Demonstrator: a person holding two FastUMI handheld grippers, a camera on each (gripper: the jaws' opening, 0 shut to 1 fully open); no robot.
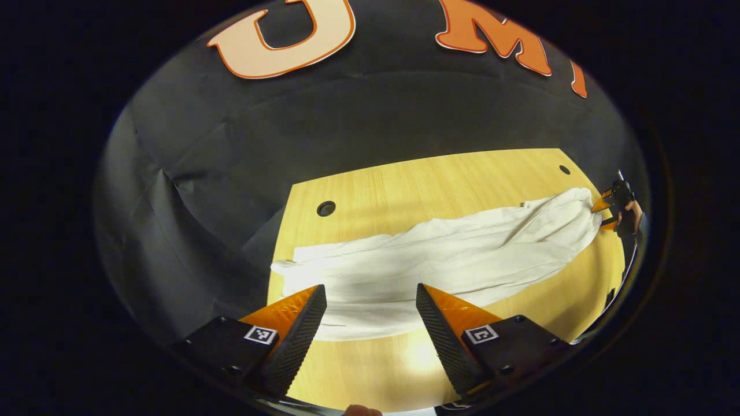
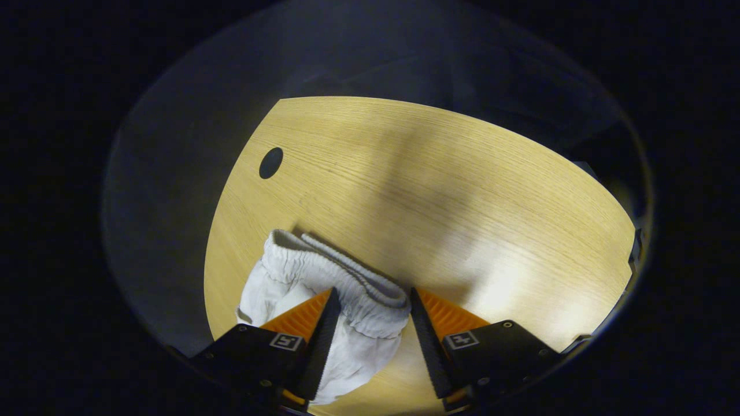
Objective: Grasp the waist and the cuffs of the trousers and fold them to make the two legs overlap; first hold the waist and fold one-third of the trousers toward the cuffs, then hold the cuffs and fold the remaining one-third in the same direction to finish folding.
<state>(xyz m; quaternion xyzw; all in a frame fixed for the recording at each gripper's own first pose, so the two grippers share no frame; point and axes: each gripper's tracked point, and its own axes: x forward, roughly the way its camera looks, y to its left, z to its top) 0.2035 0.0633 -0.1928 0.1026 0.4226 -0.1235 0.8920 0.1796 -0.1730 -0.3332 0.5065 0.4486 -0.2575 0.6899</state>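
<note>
White trousers (image 1: 439,254) lie stretched across the wooden table (image 1: 404,179), the legs stacked one on the other. In the left gripper view their cuff end (image 1: 289,267) is near the table's left edge. My left gripper (image 1: 370,293) hovers open just in front of that end, with the cloth showing between its fingers. At the far right of that view my right gripper (image 1: 601,212) sits at the waist end. In the right gripper view the bunched elastic waistband (image 2: 347,277) lies between the spread fingers of my right gripper (image 2: 373,296), which is open around it.
The tabletop has round cable holes (image 1: 326,208) (image 1: 564,169) (image 2: 270,162). Black booth cloth hangs behind and drops off past the table's left edge. A hand (image 1: 636,211) holds the far gripper. Bare wood (image 2: 462,202) lies beyond the waistband.
</note>
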